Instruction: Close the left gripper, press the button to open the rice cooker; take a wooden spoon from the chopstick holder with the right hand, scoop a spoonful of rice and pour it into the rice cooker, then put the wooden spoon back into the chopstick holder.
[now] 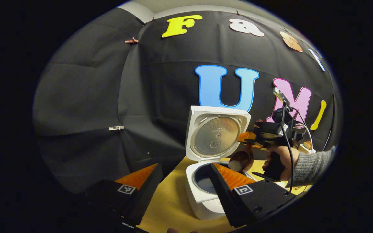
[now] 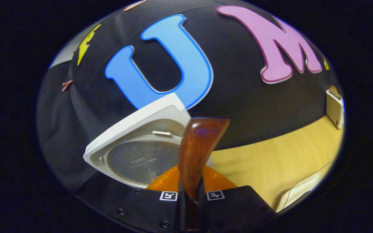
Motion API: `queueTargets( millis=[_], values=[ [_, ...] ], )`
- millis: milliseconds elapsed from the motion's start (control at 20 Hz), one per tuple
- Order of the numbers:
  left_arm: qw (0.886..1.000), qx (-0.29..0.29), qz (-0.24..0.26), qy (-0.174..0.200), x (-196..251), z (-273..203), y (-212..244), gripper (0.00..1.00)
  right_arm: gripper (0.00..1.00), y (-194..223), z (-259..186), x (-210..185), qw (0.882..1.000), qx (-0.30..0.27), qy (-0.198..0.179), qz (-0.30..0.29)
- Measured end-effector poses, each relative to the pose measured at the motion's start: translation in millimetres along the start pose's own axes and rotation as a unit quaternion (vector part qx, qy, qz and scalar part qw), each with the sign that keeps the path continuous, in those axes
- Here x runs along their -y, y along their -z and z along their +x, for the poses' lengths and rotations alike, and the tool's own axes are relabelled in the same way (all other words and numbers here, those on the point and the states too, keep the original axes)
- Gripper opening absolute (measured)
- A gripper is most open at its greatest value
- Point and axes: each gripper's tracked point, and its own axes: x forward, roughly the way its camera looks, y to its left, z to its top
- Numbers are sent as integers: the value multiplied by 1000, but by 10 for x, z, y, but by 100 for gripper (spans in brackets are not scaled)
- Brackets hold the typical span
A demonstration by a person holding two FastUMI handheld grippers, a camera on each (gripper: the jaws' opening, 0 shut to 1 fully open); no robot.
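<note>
Tilting wooden spoon (image 2: 195, 155) over rice cooker (image 1: 206, 191), right gripper (image 2: 190, 197) clamped.

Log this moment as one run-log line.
rice cooker: lid up | right tool: shut on wooden spoon, over cooker, rice in bowl | left tool: open, idle

Raised lid (image 1: 217, 134) walls off the pot's (image 1: 206, 181) far side; wooden spoon (image 1: 242, 160) overhangs its right rim — left table (image 1: 173, 200) open.

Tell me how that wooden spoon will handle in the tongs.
The wooden spoon looks rigid, so it likely won't flex. Its glossy handle may slip or twist between the right tongs. Held by the handle end, its loaded bowl probably tips easily.
</note>
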Motion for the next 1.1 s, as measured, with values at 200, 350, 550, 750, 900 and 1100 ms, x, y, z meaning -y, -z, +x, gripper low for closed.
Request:
queueTargets(
  millis=[200, 350, 550, 750, 900, 1100],
  values=[
    [1000, -2, -1, -10, -114, 4, 30, 95, 17, 108, 34, -164, 998, 5, -5, -55],
    [1000, -4, -3, -16, -187, 6, 66, 95, 17, 194, 52, -246, 994, 2, -14, -110],
    [1000, -9, -8, -23, -256, 9, 116, 95, 17, 312, 59, -367, 983, 5, -32, -182],
    [1000, -10, -9, -27, -285, -1, 130, 95, 17, 439, 56, -528, 962, 11, -58, -266],
    [999, -11, -10, -28, -292, 2, 132, 95, 17, 560, 17, -719, 927, 27, -83, -365],
    [999, -11, -10, -30, -290, -18, 126, 95, 17, 765, -117, -937, 868, 45, -121, -479]
  ],
)
